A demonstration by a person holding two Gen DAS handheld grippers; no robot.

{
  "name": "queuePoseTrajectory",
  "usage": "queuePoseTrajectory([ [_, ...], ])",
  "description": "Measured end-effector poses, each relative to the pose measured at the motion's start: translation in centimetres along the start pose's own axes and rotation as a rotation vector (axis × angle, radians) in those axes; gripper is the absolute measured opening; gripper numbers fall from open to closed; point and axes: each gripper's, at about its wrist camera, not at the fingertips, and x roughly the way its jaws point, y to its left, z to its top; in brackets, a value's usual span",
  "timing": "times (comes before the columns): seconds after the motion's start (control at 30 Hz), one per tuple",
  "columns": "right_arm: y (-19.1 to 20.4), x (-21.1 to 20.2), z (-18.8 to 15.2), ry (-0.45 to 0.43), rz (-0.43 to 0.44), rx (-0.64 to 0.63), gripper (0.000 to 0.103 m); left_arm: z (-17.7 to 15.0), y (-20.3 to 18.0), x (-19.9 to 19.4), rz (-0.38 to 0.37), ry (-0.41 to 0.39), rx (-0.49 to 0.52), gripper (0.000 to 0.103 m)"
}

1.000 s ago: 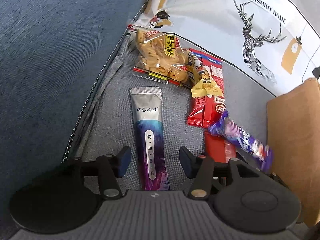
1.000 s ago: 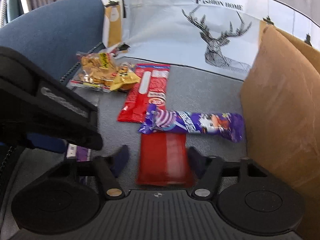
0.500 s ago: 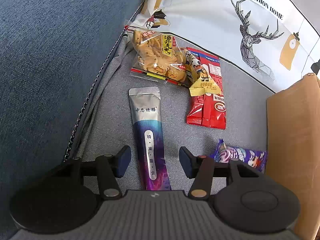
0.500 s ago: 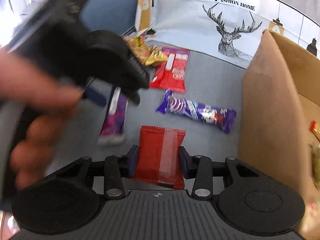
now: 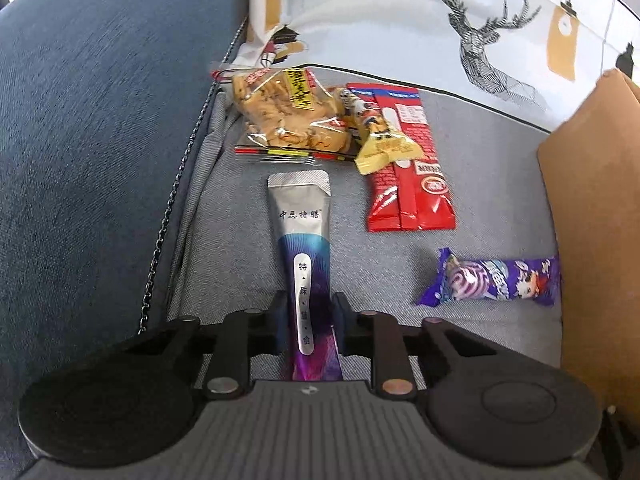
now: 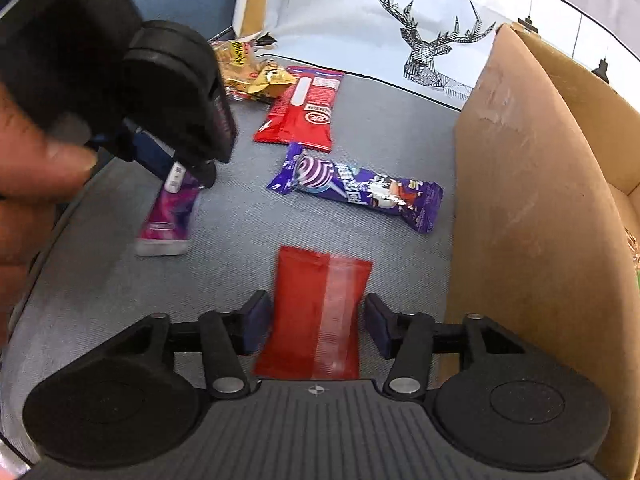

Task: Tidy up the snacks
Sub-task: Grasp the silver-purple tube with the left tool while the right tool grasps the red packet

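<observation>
A silver-and-purple sachet [image 5: 304, 240] lies lengthwise on the grey seat cushion [image 5: 400, 264]. My left gripper [image 5: 308, 320] is closing on its lower half, and both pads press its edges. In the right wrist view the sachet [image 6: 170, 208] sticks out below that gripper's black body. A plain red packet [image 6: 316, 312], blurred, sits between the jaws of my right gripper [image 6: 316, 324]. These jaws are opening, with a gap on each side of the packet. A purple candy bar [image 6: 360, 188] lies just beyond it.
A cardboard box [image 6: 532, 200] stands open-topped at the right, close to my right gripper. Farther back lie a red wafer pack [image 5: 408, 184], a yellow packet [image 5: 384, 144] and a clear cracker bag [image 5: 280, 112]. A deer-print cushion [image 5: 480, 20] backs them. A hand [image 6: 32, 168] fills the left edge.
The left jaws, wide around the sachet before, have closed onto it. The right gripper carried the red packet toward the box, then its jaws spread off the packet.
</observation>
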Motion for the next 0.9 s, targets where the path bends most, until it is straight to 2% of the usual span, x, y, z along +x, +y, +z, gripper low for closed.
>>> queuePoseTrajectory([
  [0.13,-0.2,0.1,-0.1,0.000,0.016,-0.004,0.055,-0.3,-1.1,-0.9,0.007,0.004,0.068,0.018],
  [0.2,-0.1,0.0,-0.1,-0.001,0.039,-0.009,0.047,-0.4,-1.4,-0.8,0.009,0.008,0.084,0.020],
  [0.27,-0.1,0.0,-0.1,-0.005,0.043,-0.021,0.045,-0.3,-1.3,-0.5,0.016,0.002,0.075,0.027],
  [0.33,0.0,-0.2,-0.1,-0.008,0.042,-0.023,0.044,-0.3,-1.2,-0.4,0.018,-0.011,0.066,0.044],
  [0.4,0.0,-0.4,0.0,-0.012,0.040,-0.020,0.044,-0.3,-1.2,0.0,0.021,-0.016,0.062,0.050],
  [0.5,0.2,-0.4,0.0,-0.018,0.024,-0.030,0.046,-0.5,-1.3,0.6,0.020,-0.022,0.059,0.051],
  [0.57,0.2,-0.1,-0.1,0.000,0.013,-0.025,0.052,-0.5,-1.5,0.4,0.018,-0.032,0.070,0.043],
  [0.6,0.2,0.0,-0.1,0.000,0.004,-0.025,0.057,-0.5,-1.6,0.3,0.009,-0.037,0.070,0.029],
  [0.63,0.3,0.0,0.0,-0.001,-0.002,-0.030,0.059,-0.6,-1.6,0.2,0.009,-0.039,0.069,0.026],
  [0.7,0.2,0.0,0.2,0.003,0.009,-0.026,0.055,-0.6,-1.8,0.2,0.010,-0.041,0.077,0.022],
  [0.77,0.1,0.0,0.2,0.002,0.035,-0.019,0.046,-0.6,-1.8,0.0,0.007,-0.043,0.071,0.020],
  [0.9,0.5,-0.5,0.3,-0.020,0.029,-0.034,0.043,-0.3,-1.5,-1.0,-0.002,-0.074,0.045,0.018],
])
